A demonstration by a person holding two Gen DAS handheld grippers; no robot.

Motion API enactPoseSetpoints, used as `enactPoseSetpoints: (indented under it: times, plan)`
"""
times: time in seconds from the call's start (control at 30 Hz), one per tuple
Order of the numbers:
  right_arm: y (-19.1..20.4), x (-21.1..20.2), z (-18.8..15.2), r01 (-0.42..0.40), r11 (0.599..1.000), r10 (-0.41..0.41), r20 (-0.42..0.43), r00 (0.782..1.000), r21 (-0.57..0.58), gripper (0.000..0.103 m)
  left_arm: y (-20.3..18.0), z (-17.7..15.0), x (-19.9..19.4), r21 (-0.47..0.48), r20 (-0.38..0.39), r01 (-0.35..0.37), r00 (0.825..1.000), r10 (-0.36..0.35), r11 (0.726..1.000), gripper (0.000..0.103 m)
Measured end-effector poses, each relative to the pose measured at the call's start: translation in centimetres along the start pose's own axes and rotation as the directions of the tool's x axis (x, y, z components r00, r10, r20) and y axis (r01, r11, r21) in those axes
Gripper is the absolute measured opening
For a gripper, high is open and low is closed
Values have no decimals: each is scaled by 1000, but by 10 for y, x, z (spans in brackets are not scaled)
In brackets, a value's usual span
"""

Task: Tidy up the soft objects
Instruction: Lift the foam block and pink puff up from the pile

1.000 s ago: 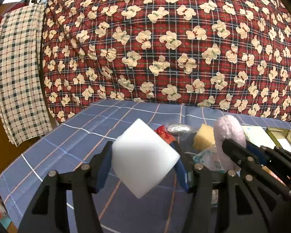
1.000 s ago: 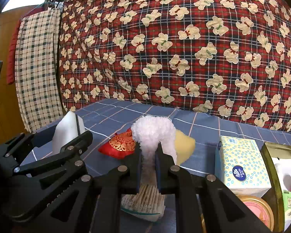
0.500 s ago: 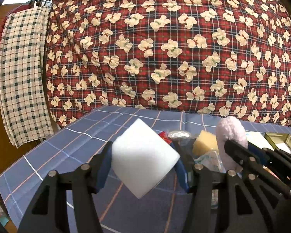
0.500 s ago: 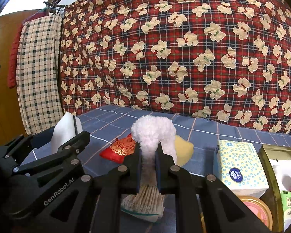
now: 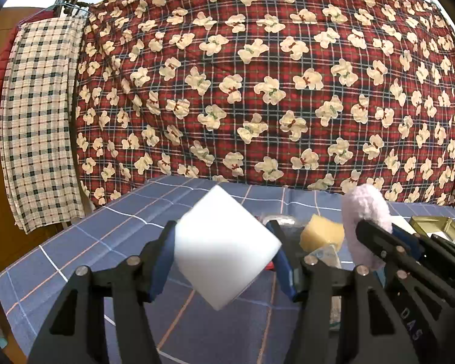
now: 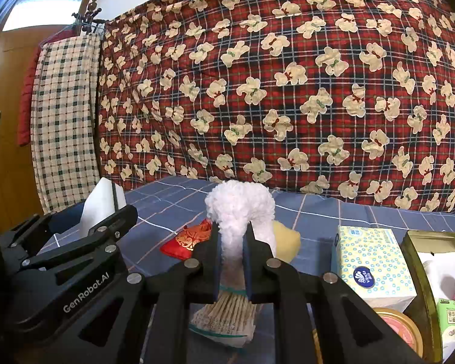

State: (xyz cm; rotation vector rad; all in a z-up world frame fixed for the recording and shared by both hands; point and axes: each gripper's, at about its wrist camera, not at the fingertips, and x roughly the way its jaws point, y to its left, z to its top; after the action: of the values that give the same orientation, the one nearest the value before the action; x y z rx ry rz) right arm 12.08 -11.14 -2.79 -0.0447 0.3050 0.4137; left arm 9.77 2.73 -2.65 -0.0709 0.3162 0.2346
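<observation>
My left gripper is shut on a white foam block, held corner-up above the blue checked tablecloth. To its right my right gripper is shut on a fluffy white fabric piece that bulges above the pads; the left wrist view shows that piece pale lilac. The white block appears at the left of the right wrist view. On the cloth lie a yellow sponge, a red embroidered pouch and a bag of cotton swabs.
A patterned tissue box stands to the right, beside an open gold tin with white items inside. A round pink-lidded container sits at the front right. A red plaid quilt hangs behind the table, a checked cloth at left.
Both views have tilted slightly upward, so the table objects sit lower in frame. Both grips are unchanged.
</observation>
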Motion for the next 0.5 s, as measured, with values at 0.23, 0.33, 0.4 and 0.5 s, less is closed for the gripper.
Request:
enactPoseSetpoints:
  times: [0.23, 0.33, 0.4, 0.5]
  plan:
    - [-2, -4, -1, -15, 1000, 15, 19, 1000, 8, 13, 0, 1, -2, -4, 7, -1, 1000, 1, 1000, 58]
    - [-2, -6, -1, -16, 1000, 16, 27, 1000, 7, 13, 1, 1, -2, -7, 10, 1, 1000, -1, 1000, 58]
    - [0, -7, -1, -13, 1000, 13, 28, 1000, -1, 13, 0, 2, -3, -9, 10, 8, 1000, -8, 1000, 58]
    - [0, -8, -1, -10, 1000, 10, 29, 1000, -3, 13, 1, 3, -4, -10, 12, 13, 1000, -13, 1000, 58]
